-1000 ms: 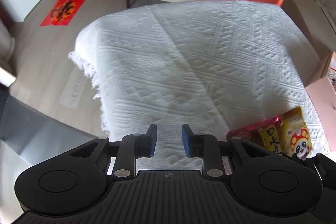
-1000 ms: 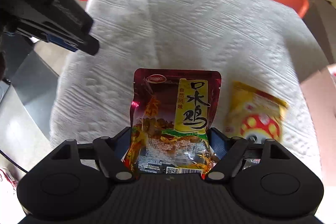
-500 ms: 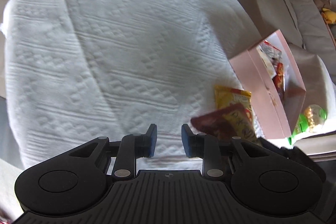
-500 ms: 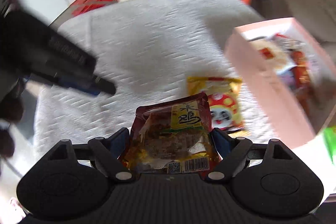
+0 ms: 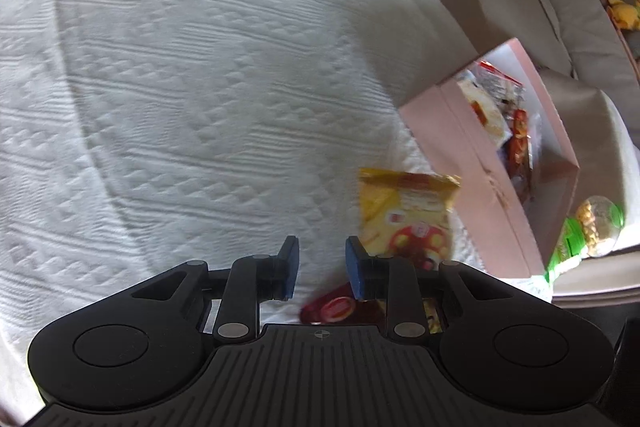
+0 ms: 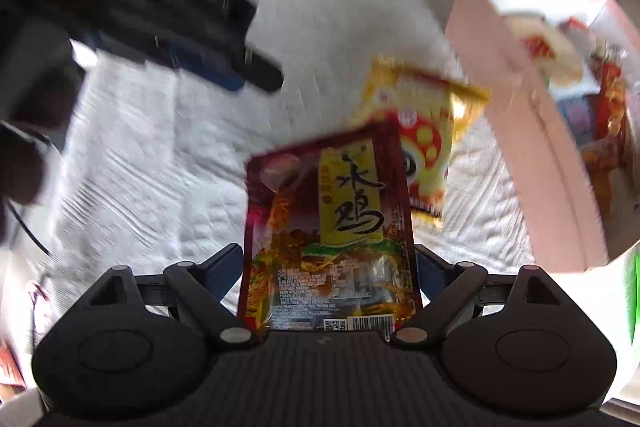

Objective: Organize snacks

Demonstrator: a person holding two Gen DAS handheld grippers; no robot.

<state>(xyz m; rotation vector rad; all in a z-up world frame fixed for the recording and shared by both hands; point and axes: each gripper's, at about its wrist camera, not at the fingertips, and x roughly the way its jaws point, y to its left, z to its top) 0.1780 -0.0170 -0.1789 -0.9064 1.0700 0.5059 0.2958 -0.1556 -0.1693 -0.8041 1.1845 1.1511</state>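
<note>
Right gripper (image 6: 330, 267) jaws opening around dark-red chicken pouch (image 6: 328, 227), now carried beside pink box (image 6: 532, 131); release looks early. Left gripper (image 5: 322, 263) narrowly parted, empty, now nearer yellow packet (image 5: 404, 219).

Right gripper (image 6: 328, 275) jaws opening – left gripper (image 5: 322, 269) narrow, empty, both angled down

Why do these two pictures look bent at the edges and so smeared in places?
Left wrist view: the lens bows the white textured tablecloth into a dome, and the yellow snack packet is slightly smeared. Right wrist view: heavier motion blur streaks the pink cardboard box and the other black gripper, while the dark red snack pouch stays fairly readable.
</note>
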